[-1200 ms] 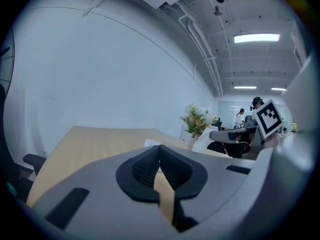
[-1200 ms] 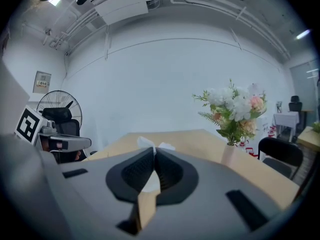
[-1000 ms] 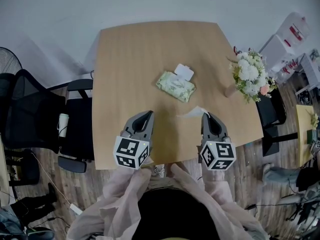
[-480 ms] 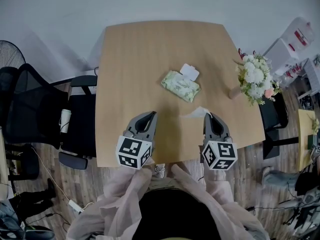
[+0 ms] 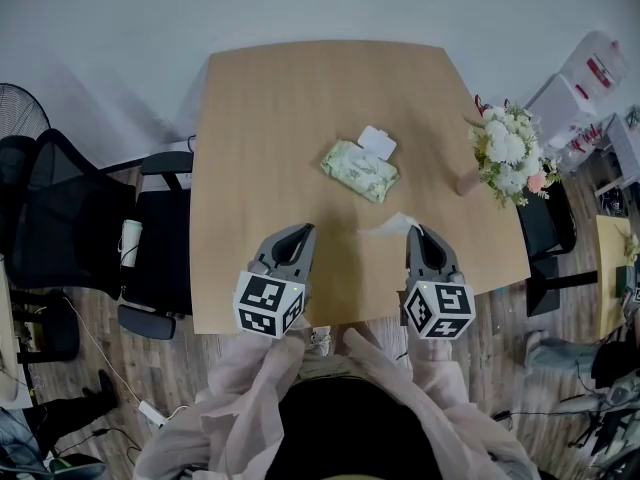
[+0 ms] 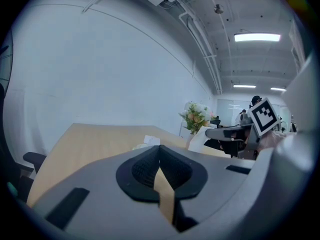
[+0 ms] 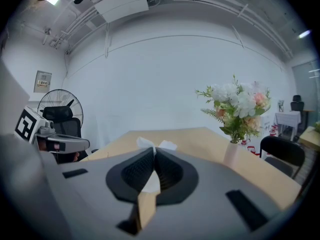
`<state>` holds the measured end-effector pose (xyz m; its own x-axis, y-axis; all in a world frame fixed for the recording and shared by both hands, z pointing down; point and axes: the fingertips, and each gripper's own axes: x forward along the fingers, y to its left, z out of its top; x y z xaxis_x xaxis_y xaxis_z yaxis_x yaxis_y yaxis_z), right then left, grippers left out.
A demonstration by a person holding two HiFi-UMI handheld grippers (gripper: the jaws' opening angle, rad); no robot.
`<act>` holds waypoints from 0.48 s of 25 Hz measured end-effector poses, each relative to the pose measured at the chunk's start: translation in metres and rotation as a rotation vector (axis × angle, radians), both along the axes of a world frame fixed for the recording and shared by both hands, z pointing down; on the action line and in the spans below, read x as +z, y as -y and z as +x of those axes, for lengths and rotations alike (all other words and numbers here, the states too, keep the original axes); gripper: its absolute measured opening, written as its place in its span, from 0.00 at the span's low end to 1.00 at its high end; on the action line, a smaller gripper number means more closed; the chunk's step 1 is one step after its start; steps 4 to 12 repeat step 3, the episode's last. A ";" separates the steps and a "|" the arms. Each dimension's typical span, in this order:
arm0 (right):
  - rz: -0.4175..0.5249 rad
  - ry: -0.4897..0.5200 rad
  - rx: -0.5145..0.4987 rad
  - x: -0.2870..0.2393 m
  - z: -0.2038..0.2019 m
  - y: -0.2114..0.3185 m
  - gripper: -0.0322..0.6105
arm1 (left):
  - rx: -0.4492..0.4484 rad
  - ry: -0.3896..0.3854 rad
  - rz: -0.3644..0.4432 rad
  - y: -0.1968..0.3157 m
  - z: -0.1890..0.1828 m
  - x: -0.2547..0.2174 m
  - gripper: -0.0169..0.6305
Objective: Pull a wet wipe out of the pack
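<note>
Wet wipe [image 5: 385, 226] half hides in clamped right hand-held gripper [image 5: 418, 231]; left hand-held gripper [image 5: 301, 230] is closed, empty.

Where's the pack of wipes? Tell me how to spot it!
Look at the big wooden table. Near its middle lies a soft, pale green pack with a white lid flipped open on its far side. It is the only green thing lying flat there; the flowers stand at the right edge.

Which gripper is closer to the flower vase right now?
Right. The right gripper, shut on a wipe, is nearer the person than the flower vase and slightly left of it. The left gripper is much farther left.
</note>
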<state>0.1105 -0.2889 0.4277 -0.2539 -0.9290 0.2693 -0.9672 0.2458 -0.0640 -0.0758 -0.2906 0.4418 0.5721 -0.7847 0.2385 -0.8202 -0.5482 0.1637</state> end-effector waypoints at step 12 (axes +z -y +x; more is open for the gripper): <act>-0.004 0.000 -0.002 0.001 0.000 -0.001 0.07 | 0.003 0.001 -0.008 0.000 0.001 0.003 0.04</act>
